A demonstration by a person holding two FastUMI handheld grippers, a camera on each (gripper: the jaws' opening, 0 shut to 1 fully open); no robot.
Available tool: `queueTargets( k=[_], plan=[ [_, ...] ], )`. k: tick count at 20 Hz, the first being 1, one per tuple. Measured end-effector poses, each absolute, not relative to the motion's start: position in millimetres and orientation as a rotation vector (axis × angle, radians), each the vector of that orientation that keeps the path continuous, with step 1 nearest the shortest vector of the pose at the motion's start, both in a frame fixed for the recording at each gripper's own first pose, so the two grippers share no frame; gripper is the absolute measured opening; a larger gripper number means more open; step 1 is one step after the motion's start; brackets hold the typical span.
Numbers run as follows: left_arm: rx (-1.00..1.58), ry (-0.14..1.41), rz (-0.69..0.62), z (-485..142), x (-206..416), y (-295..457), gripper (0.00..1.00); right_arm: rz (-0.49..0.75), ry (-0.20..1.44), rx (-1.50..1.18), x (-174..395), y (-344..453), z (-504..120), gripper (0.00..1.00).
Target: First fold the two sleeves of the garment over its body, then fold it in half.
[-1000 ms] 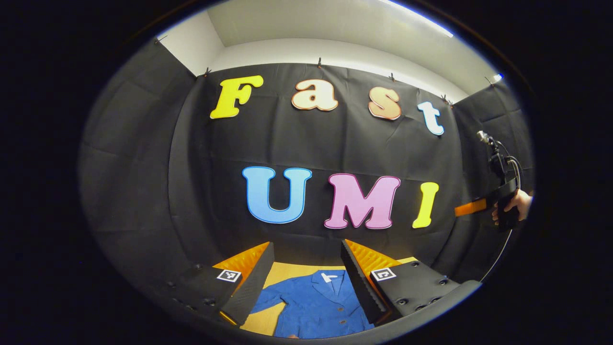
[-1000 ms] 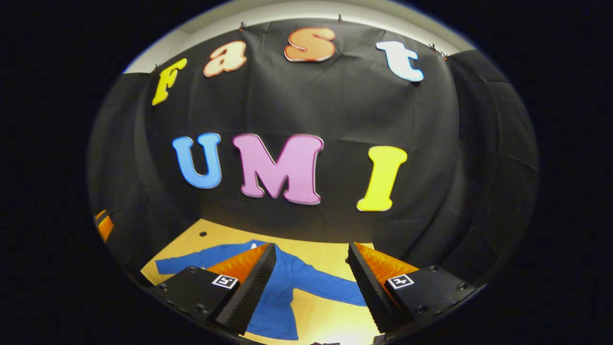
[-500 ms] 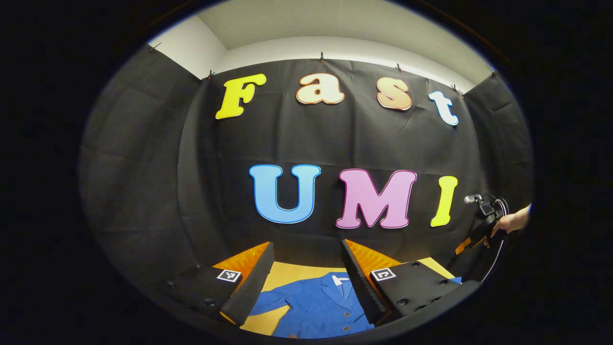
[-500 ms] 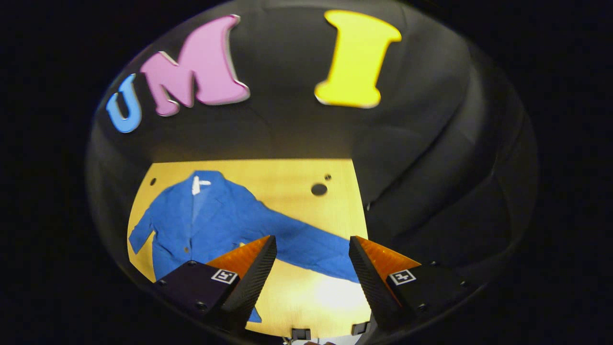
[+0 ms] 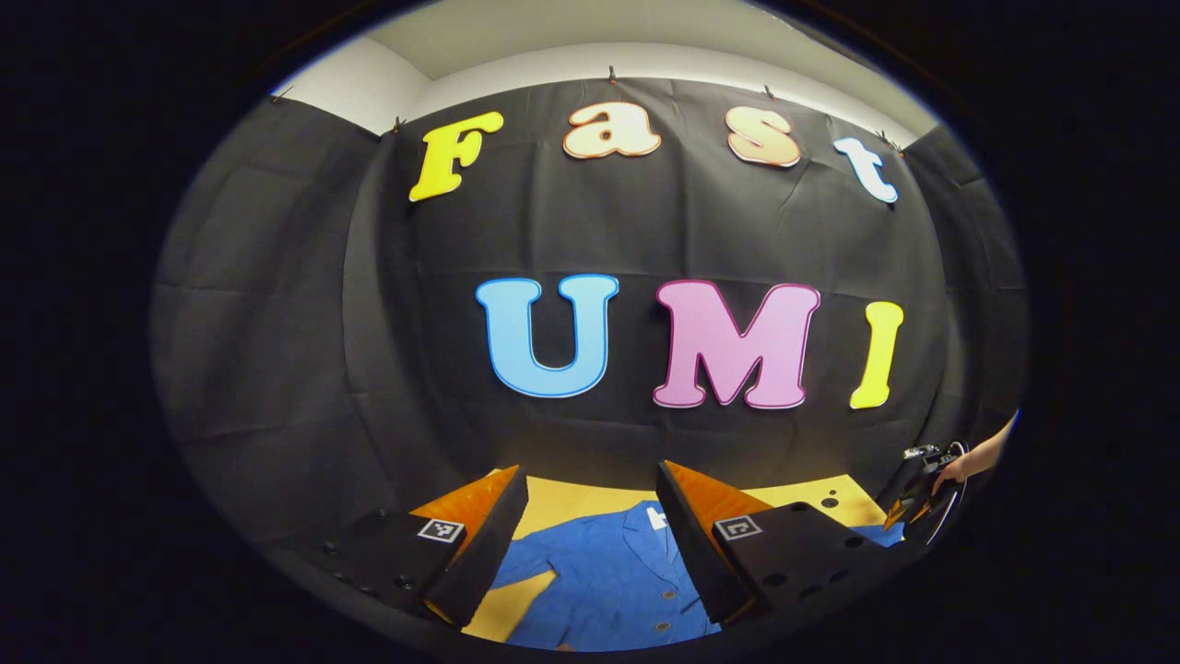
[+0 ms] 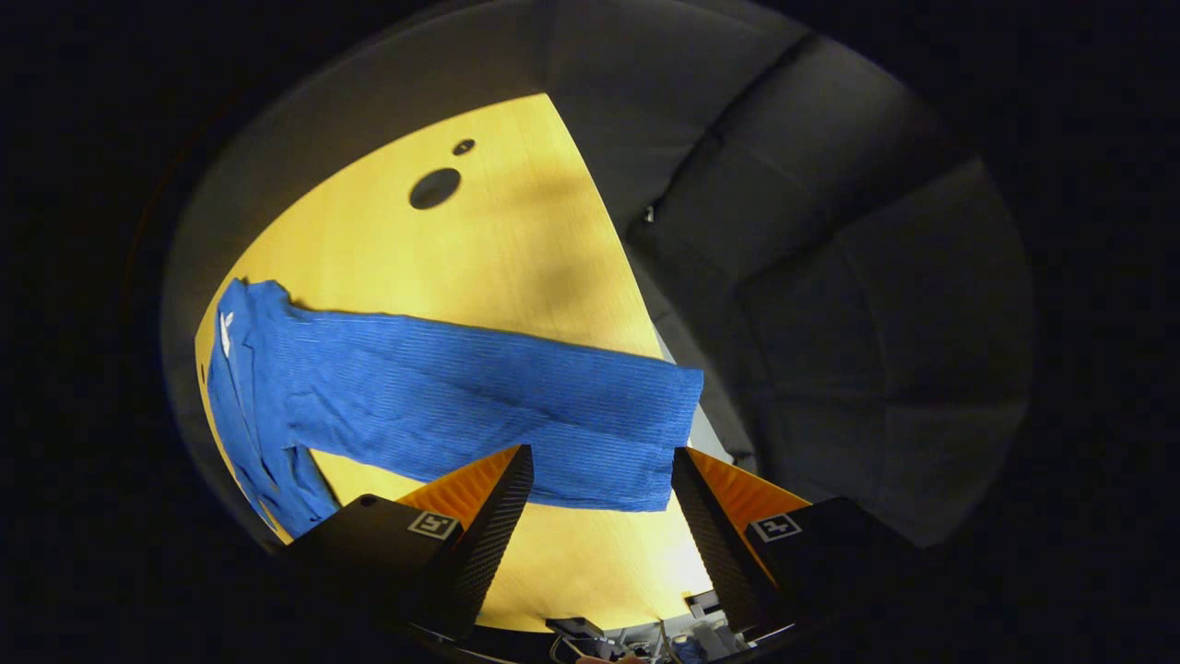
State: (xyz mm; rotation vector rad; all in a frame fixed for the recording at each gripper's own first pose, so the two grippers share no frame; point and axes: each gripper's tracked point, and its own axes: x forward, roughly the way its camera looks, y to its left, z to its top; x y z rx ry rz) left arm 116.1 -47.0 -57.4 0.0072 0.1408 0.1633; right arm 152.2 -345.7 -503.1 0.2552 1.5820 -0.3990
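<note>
- On my right gripper (image 6: 599,480) the two fingers stand spread apart with nothing between them; the cuff end of the long blue fabric sleeve (image 6: 516,415) lies just past the tips, at 12 o'clock from the gap.
- That sleeve runs flat across the yellow wooden tabletop (image 6: 498,249) toward 9 o'clock, where it joins the body of the blue button-front jacket (image 6: 244,397), its white neck label at the far left edge.
- Two dark round holes (image 6: 435,187) sit in the tabletop at 11 o'clock, well apart from the sleeve.
- The cuff lies near the table's right edge, with the black cloth booth wall (image 6: 830,277) beyond it.
- On my left gripper (image 5: 590,516) the fingers are likewise parted and hold nothing; I see the jacket's collar and buttoned front between them, lower down.
- From the left gripper view the jacket's other sleeve (image 5: 525,576) lies toward 7 o'clock on the tabletop.
- At 4 o'clock in that view, far off, a person's hand (image 5: 954,468) holds the right gripper low over the sleeve end.
</note>
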Motion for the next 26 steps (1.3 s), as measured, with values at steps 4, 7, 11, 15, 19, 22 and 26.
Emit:
queueTargets(
  k=[4,7,11,15,19,22,26],
  plan=[
    [0.008,0.166,0.182,-64,122,-43,0.81,-0.424,1.619,0.297,135,-350,-530,0.98],
    [0.019,0.164,0.191,-65,124,-41,0.81,-0.427,1.625,0.333,130,-352,-536,0.98],
    [-0.004,0.186,0.198,-77,126,-42,0.81,-0.433,1.621,0.353,125,-356,-536,0.98],
    [-0.013,0.189,0.197,-81,124,-44,0.81,-0.450,1.584,0.447,128,-353,-538,0.93],
    [-0.005,0.198,0.202,-86,120,-46,0.81,-0.417,1.581,0.456,137,-342,-539,0.69],
    [0.000,0.202,0.189,-88,112,-51,0.81,-0.410,1.570,0.448,145,-332,-537,0.09],
    [0.039,0.183,0.200,-83,102,-36,0.81,-0.394,1.527,0.397,146,-328,-529,0.05]
  ],
)
